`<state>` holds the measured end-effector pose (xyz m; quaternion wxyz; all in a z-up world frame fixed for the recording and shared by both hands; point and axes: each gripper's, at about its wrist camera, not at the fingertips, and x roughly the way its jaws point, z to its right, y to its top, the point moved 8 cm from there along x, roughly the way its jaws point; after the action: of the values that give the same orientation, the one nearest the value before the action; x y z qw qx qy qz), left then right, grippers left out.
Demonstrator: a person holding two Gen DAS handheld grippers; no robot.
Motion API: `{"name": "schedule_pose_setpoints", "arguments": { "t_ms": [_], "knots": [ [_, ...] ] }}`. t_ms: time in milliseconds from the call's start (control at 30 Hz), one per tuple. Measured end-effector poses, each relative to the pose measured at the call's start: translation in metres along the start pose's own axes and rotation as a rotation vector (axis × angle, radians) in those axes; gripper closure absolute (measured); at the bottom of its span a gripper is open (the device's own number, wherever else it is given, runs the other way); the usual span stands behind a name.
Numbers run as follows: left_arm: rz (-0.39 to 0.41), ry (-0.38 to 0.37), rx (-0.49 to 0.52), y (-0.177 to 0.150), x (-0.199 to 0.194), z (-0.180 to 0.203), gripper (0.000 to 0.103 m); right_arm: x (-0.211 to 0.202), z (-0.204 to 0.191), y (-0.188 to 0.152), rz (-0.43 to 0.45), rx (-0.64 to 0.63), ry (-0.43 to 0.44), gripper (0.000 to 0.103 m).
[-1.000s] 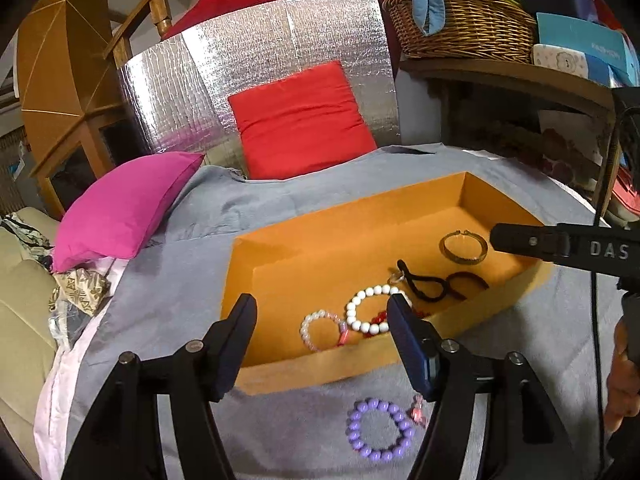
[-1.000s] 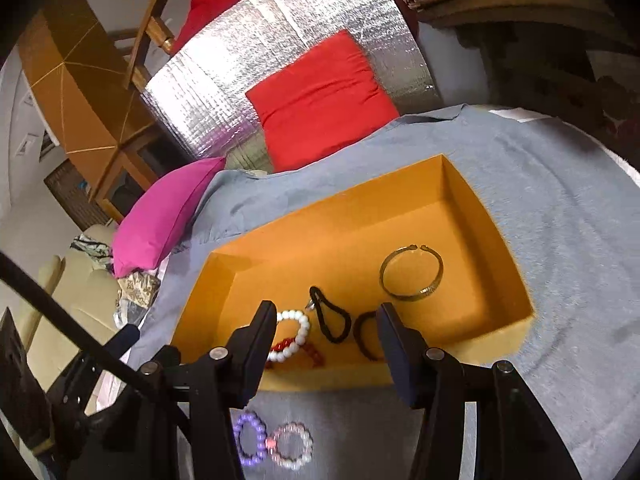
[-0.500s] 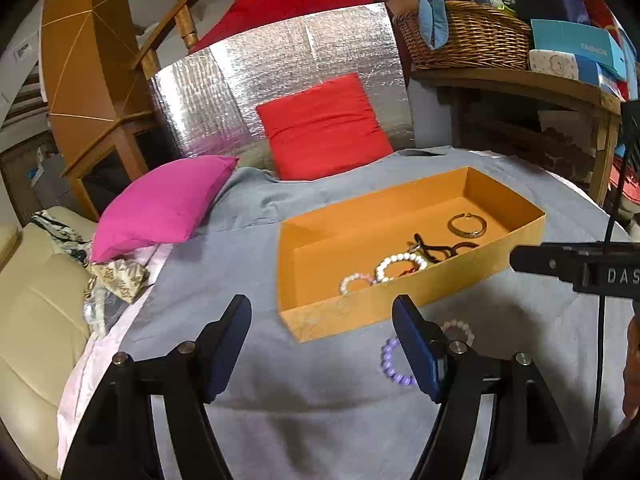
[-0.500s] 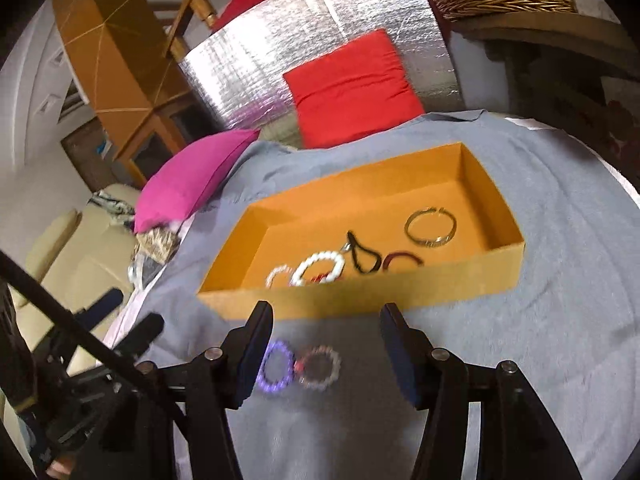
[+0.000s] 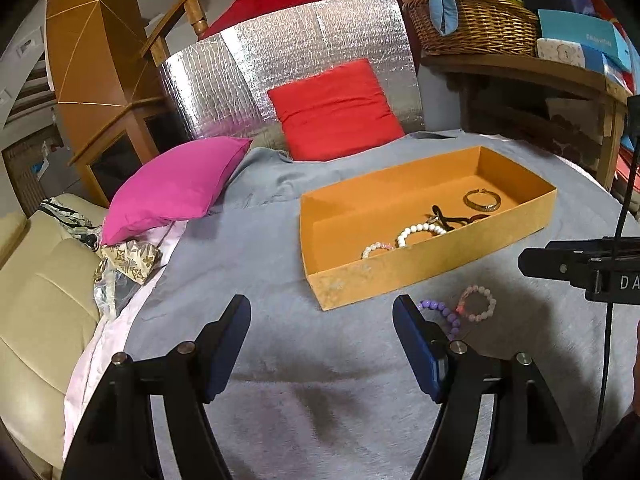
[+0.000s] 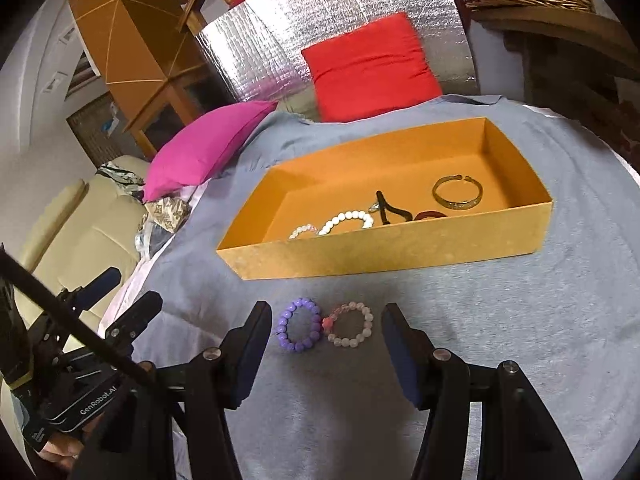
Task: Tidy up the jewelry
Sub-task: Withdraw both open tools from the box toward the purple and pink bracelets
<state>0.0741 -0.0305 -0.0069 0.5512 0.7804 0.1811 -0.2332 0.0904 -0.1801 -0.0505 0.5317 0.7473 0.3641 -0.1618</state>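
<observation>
Two grippers poised low over a table draped in grey cloth [image 6: 500, 340], both aimed toward the far edge where cushions lean.

Right gripper [image 6: 324, 334]: level, tilted slightly down, jaws spread wide, holding nothing. Framed between its fingers [image 6: 248, 344], on the cloth near the near edge: a purple bead bracelet [image 6: 299, 330] and a pale pink bead bracelet [image 6: 351, 326], touching side by side, both outside the box.

Left gripper [image 5: 322, 338]: set further left, over bare cloth, jaws likewise wide apart and empty. Seen from here, purple bracelet [image 5: 440, 314] partly hidden behind the right-hand finger [image 5: 414, 344]; pink one [image 5: 478, 303] just beyond it.

Orange cardboard box [image 6: 400, 246] just past the two loose bracelets, long side facing the grippers, toward the middle of the table. Inside, along the near wall: small pale bead bracelet [image 6: 303, 231], white bead bracelet [image 6: 347, 220], black looped band [image 6: 390, 210], dark red ring-shaped piece [image 6: 430, 215] half hidden by the wall, and a gold open bangle [image 6: 457, 193] toward the right end.

At the far edge: magenta cushion [image 6: 208, 150] on the left, red cushion [image 6: 374, 66] propped against silver foil sheeting [image 6: 332, 12]. Wicker basket [image 5: 476, 26] on a wooden shelf at the upper right.
</observation>
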Motion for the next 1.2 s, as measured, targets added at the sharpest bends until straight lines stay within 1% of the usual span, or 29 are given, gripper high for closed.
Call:
{"name": "schedule_pose_setpoints", "arguments": {
  "t_ms": [267,367,500,667,833,967,1100,1200],
  "knots": [
    [-0.036,-0.005,0.006,-0.01,0.011,-0.001,0.029,0.011,0.0,-0.004,-0.033,-0.006,-0.011,0.042],
    [-0.068,-0.03,-0.004,-0.016,0.019,-0.001,0.029,0.013,0.0,-0.006,-0.043,-0.017,-0.015,0.041],
    [-0.162,-0.079,-0.028,-0.037,0.04,-0.001,0.029,0.018,0.004,-0.009,-0.065,-0.022,-0.029,0.04],
    [-0.265,-0.099,-0.046,-0.058,0.063,0.0,0.029,0.027,0.018,-0.015,-0.111,-0.02,-0.058,0.04],
    [-0.293,-0.118,-0.076,-0.062,0.07,0.002,0.029,0.04,0.023,-0.025,-0.165,-0.04,-0.08,0.04],
    [-0.301,-0.109,-0.061,-0.062,0.074,0.005,0.029,0.05,0.02,-0.036,-0.21,-0.075,-0.095,0.04],
    [-0.303,-0.113,-0.052,-0.06,0.074,0.01,0.029,0.055,0.017,-0.042,-0.226,-0.097,-0.099,0.04],
    [-0.309,-0.111,-0.046,-0.06,0.076,0.012,0.029,0.059,0.014,-0.043,-0.221,-0.123,-0.109,0.04]
  ]
}}
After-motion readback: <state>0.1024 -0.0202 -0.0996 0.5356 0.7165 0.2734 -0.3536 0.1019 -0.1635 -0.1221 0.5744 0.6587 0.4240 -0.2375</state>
